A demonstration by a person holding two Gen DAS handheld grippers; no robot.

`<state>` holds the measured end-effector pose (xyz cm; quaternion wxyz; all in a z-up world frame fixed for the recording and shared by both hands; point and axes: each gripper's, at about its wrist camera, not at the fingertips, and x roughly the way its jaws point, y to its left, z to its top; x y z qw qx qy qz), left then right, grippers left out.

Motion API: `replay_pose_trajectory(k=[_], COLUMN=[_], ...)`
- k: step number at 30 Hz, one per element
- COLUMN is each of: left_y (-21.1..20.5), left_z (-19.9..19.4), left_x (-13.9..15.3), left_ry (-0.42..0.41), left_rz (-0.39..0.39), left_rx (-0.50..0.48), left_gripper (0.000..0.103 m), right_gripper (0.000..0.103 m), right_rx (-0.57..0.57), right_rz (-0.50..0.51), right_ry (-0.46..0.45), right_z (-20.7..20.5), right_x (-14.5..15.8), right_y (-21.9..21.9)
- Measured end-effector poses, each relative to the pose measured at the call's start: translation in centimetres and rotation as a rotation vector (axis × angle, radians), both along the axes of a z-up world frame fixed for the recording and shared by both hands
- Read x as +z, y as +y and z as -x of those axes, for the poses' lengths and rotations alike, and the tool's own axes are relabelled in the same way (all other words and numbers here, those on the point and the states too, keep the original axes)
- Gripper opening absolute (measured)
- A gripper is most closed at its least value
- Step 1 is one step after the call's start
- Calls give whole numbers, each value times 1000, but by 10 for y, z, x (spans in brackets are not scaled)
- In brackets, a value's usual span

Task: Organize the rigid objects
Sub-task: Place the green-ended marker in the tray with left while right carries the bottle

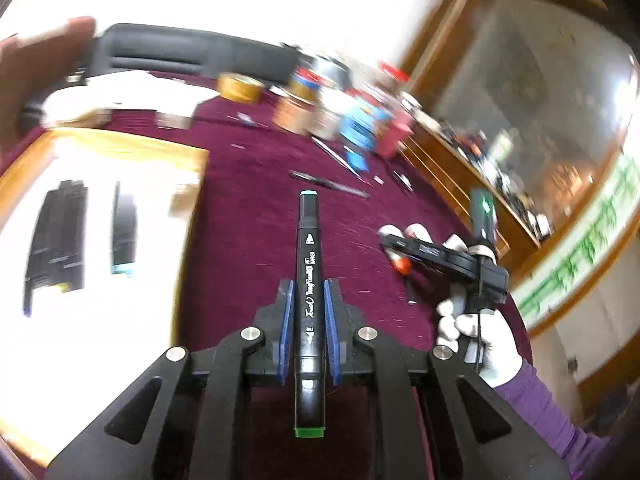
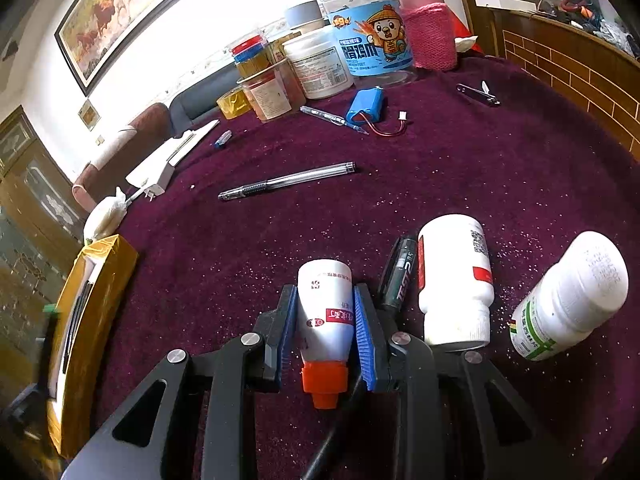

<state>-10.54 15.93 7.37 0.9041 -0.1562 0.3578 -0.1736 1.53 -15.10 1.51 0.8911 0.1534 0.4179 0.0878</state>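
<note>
Maroon velvet covers the surface (image 2: pixel 460 168), the largest thing we see. At its left edge sits a yellow-rimmed box (image 1: pixel 132 148) with a white inside, where several dark markers (image 1: pixel 60 232) lie side by side. At the far side we see a crowd of jars (image 2: pixel 320 64), a tape roll (image 2: pixel 232 102) and a pink-sleeved flask (image 2: pixel 428 28).

We hold the left hand-held gripper (image 1: pixel 308 300) clamped shut on a black marker (image 1: pixel 307 264), which points forward above the cloth, just right of the box; its far tip is pale teal, its near end green.

We hold the right hand-held gripper (image 2: pixel 326 320) closed on a small white bottle (image 2: pixel 325 304) with an orange cap, the cap toward the camera. From the left wrist we see our gloved hand (image 1: pixel 472 332) carrying that tool low over the cloth.

Just right of it lie a dark pen (image 2: pixel 398 276), a white bottle (image 2: pixel 456 280) and, further right, a green-labelled bottle (image 2: pixel 572 296). Ahead lie a clear pen (image 2: pixel 288 180), a blue battery pack (image 2: pixel 366 108) and nail clippers (image 2: pixel 478 94).
</note>
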Motion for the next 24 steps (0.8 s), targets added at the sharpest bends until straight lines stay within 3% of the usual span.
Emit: replay_pose_trajectory(k=[6,11,18,23,24], left_y=[93,142,175,185,187], left_z=[19,11,-23,-43,-43], left_x=[-2,-12,-38,-47,-46], left_ry=[34,70,172,212,214], left_rz=[-1,-59,-113,-148,-149], left_rx=[197,315,400,435,446], left_gripper=[12,12,12,13,18], right_gripper=[24,24,24,24,24], right_rx=[4,44,213,331,354], right_rz=[63,-24,-87,-131,-145], right_ry=[19,15,-32,-16,-3], right_z=[1,17,44,55,54], right_x=[4,25,66,74,74], right_y=[10,23,81,131,142])
